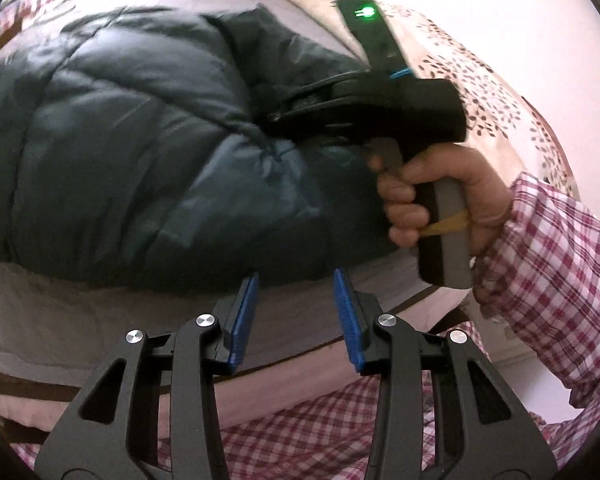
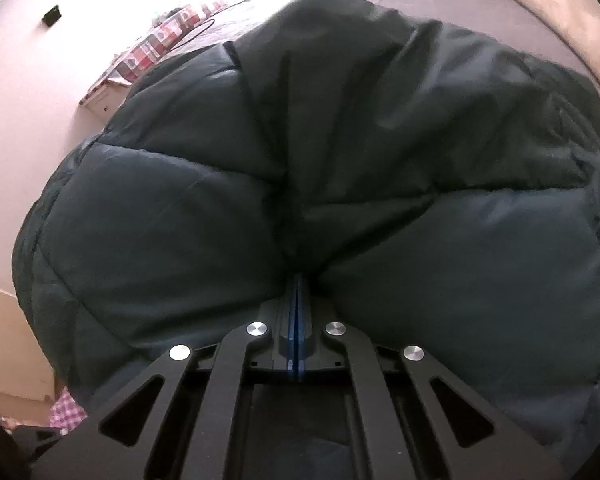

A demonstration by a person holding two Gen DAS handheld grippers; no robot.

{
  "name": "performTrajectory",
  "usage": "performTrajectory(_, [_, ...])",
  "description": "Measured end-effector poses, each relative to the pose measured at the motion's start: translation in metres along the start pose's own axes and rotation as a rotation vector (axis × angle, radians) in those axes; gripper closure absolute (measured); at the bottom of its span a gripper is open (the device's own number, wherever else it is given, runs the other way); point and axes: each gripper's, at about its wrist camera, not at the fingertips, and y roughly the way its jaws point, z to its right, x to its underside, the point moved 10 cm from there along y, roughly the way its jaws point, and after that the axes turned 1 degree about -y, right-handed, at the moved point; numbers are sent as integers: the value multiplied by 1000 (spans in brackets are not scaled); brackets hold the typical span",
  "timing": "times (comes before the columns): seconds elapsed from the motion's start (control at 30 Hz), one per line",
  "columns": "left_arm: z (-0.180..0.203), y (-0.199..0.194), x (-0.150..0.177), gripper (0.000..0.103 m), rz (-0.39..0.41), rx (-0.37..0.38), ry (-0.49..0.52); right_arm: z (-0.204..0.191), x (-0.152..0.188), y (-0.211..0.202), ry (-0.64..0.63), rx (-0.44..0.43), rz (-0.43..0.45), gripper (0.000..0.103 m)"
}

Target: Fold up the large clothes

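Right gripper (image 2: 298, 280) has its blue pads pressed flat together with a fold of the dark quilted jacket (image 2: 340, 184) pinched at their tips; the puffy fabric bunches into creases that radiate from the pinch point and swallows the very ends of the fingers, so how much cloth sits between them is hidden. From the left wrist view the same tool appears as a black body with a green light, gripped by the person's right hand (image 1: 440, 200) in a red-and-white checked sleeve (image 1: 548, 256), its nose buried in the jacket's right side and its fingers out of sight there.

Left gripper (image 1: 296, 280) stands with its blue pads apart, nothing visibly between them, their tips just at the near edge of the jacket; whether they touch the cloth is hard to tell because the fabric there is dark and slightly blurred.

Around both tools the jacket lies in a thick heap on a pale bed sheet (image 1: 60, 320), filling most of each view. Farther right, a cream cover with a dark leaf print (image 1: 460, 64) runs along the bed's far edge. At the far left a red patterned cloth (image 2: 156, 52) lies on the sheet, cut off by the lens rim and washed out by bright light
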Motion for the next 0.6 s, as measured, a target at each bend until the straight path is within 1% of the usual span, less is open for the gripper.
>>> performTrajectory(0.13, [-9, 5, 10, 65, -4, -12, -24, 3, -4, 5, 16, -4, -15, 103])
performTrajectory(0.23, [-8, 3, 14, 65, 12, -18, -32, 5, -4, 4, 52, -21, -10, 103])
performTrajectory(0.3, [-10, 0, 15, 64, 26, -40, -19, 6, -4, -1, 62, -24, 13, 103])
performTrajectory(0.4, [-14, -9, 13, 59, 61, -89, 9, 3, -6, -13, 62, -8, 45, 103])
performTrajectory(0.43, [-15, -11, 12, 58, 67, -88, 9, 1, -8, -21, 62, -7, 65, 103])
performTrajectory(0.47, [-17, -12, 12, 58, 71, -84, 3, -1, -13, -33, 59, -14, 108, 101])
performTrajectory(0.53, [-20, -12, 14, 58, 70, -75, -3, -7, -30, -48, 51, -10, 177, 101])
performTrajectory(0.6, [-23, -12, 16, 58, 70, -69, -6, -6, -51, -56, 38, 21, 216, 101])
